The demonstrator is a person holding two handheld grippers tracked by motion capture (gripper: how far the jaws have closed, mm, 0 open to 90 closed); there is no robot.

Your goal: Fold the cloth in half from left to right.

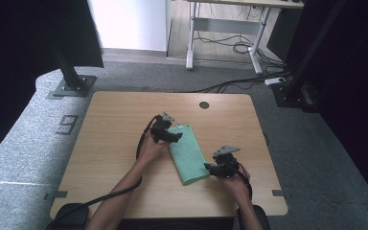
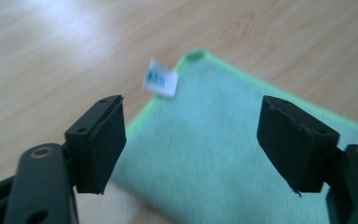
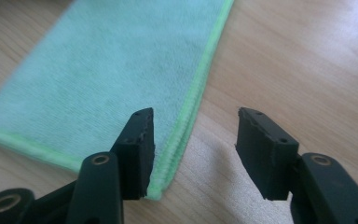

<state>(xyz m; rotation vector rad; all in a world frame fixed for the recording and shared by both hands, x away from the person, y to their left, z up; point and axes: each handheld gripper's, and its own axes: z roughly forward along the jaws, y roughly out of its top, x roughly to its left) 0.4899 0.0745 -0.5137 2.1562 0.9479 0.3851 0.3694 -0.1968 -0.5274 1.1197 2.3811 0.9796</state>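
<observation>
Terry-textured green cloth, folded oblong, lies on woodgrain table.

Soft daylight from the far side, glare on the table, gripper views slightly blurred

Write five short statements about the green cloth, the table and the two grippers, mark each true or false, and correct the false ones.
1. The green cloth lies folded flat on the wooden table. True.
2. The left gripper is clamped on the cloth. False: its jaws stand apart above the cloth, nothing pressed between them.
3. A small white label sticks out at the cloth's edge near a corner. True.
4. The right gripper is at the cloth's far end. False: it is at the near corner.
5. The cloth is red. False: it is green with a brighter green hem.
</observation>
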